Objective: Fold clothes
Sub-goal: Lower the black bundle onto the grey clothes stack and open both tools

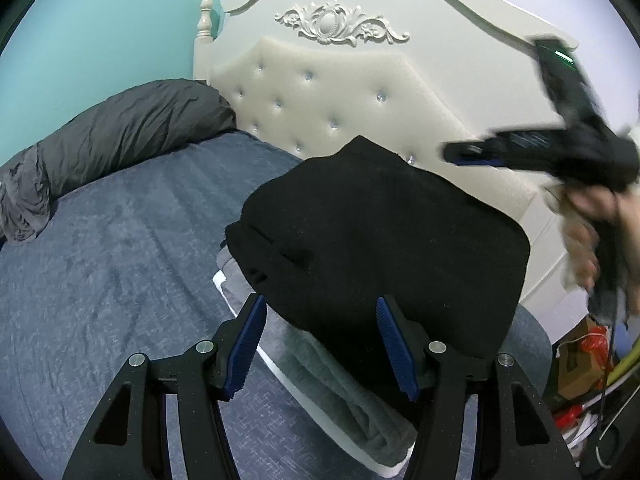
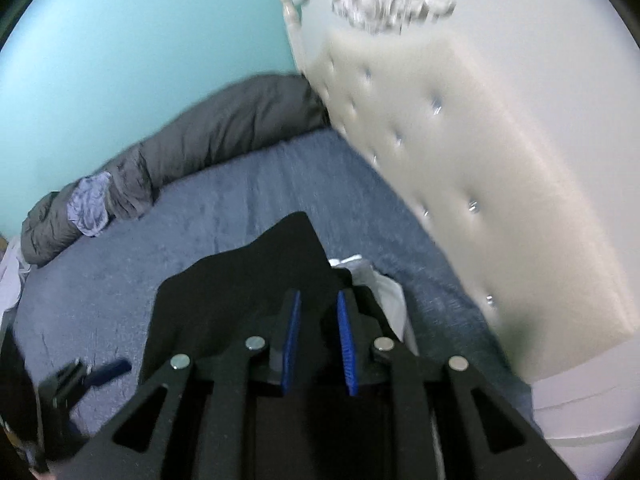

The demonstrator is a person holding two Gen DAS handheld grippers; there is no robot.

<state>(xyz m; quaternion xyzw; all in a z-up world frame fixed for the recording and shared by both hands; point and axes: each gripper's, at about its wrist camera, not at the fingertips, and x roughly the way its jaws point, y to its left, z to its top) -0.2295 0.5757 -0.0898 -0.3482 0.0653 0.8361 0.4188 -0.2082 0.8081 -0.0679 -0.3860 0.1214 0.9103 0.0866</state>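
Note:
A folded black garment (image 1: 380,232) lies on top of a stack on the bed, over a folded grey garment (image 1: 340,380) with a white edge beneath. My left gripper (image 1: 320,302) stands open just in front of the black garment's near edge, with nothing between its pads. My right gripper (image 1: 452,154), blurred and held by a hand, hovers above the stack by the headboard. In the right wrist view the right gripper (image 2: 318,296) has its blue pads a narrow gap apart above the black garment (image 2: 240,300), gripping nothing. A white cloth (image 2: 376,276) peeks out beside it. The left gripper (image 2: 92,372) shows blurred at lower left.
The blue bed cover (image 1: 120,260) stretches left of the stack. A rolled grey duvet (image 1: 120,132) lies along the teal wall. The cream tufted headboard (image 1: 340,92) stands right behind the stack. Boxes and cables (image 1: 588,352) crowd the floor at the right.

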